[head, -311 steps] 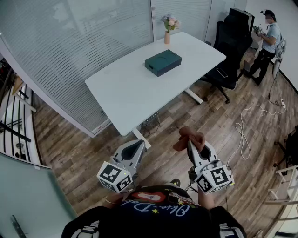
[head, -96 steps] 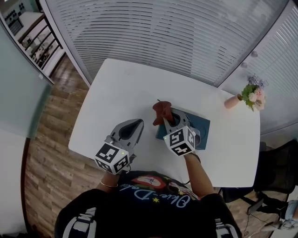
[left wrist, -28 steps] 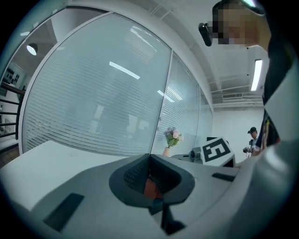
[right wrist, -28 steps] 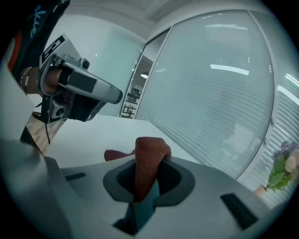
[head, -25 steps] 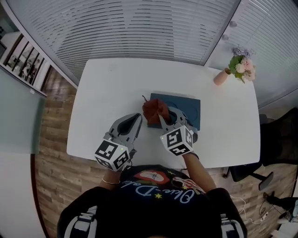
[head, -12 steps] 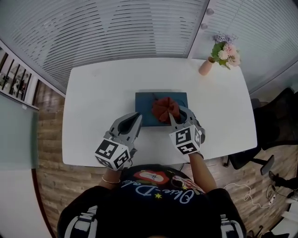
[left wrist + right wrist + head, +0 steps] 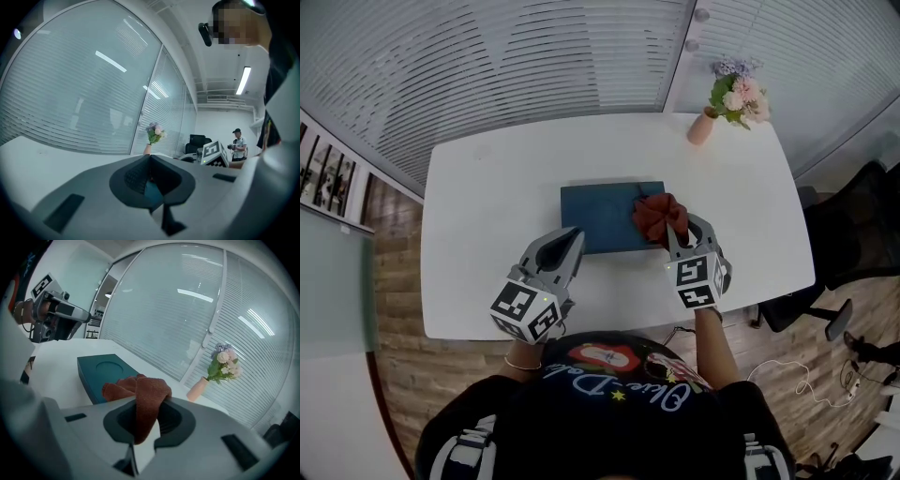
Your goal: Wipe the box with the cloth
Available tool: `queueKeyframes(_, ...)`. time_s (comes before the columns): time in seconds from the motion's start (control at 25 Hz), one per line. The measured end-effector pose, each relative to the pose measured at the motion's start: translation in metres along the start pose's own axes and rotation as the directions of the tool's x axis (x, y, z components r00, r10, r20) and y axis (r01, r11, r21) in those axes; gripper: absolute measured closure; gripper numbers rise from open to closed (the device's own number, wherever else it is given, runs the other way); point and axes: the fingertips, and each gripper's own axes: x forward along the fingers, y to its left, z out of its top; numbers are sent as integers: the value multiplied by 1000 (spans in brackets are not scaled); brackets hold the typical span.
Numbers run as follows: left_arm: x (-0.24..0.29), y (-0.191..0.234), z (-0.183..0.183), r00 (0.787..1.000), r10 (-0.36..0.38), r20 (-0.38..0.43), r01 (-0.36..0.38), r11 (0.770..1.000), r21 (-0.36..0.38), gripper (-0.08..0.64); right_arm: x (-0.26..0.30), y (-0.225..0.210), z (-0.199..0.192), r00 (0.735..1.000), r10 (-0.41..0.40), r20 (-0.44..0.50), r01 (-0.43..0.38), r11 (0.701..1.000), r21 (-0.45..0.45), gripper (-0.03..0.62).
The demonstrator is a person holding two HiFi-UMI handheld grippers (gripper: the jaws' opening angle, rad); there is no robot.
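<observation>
One teal box [image 7: 600,216] is laid mid-way across the tabletop [image 7: 487,187], its long axis running left to right, parallel to the near edge. A rust cloth [image 7: 659,214] is pinched by the right tool [image 7: 675,232] over the box's right end. The left tool [image 7: 572,236] is pressed together, empty, by the box's near-left corner. Bare surface is left all round; a vase [image 7: 701,127] is set far right.

Pale cursive lettering across person's dark shirt [image 7: 619,398], seen upside down, only partly legible: "Blue-D…"; rest unreadable.
</observation>
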Motion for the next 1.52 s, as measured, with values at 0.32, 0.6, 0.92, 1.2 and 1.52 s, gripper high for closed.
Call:
queueKeyframes(0.32, -1, -2, 0, 1000, 6, -1, -6, 1000, 6, 555, -27, -27, 17, 996, -60, 61, 59, 998, 26, 545)
queueKeyframes(0.6, -16, 10, 0, 998, 65, 14, -65, 998, 5, 555, -51, 9, 96, 958, 81, 276, -76, 997, -27, 545)
queueKeyframes(0.92, -53, 34, 2, 983, 178, 35, -178, 984, -5, 555, -62, 140, 167, 746, 492, 449, -458, 868, -191, 545)
queueKeyframes(1.2, -74, 46, 2, 972, 233, 42, -233, 972, -16, 555, -37, 205, 135, 712, 648, 271, -586, 761, -280, 545)
queueKeyframes(1.52, -66, 36, 0, 982, 189, 27, -189, 982, -8, 555, -19, 156, 83, 843, 508, 175, -478, 858, -187, 545)
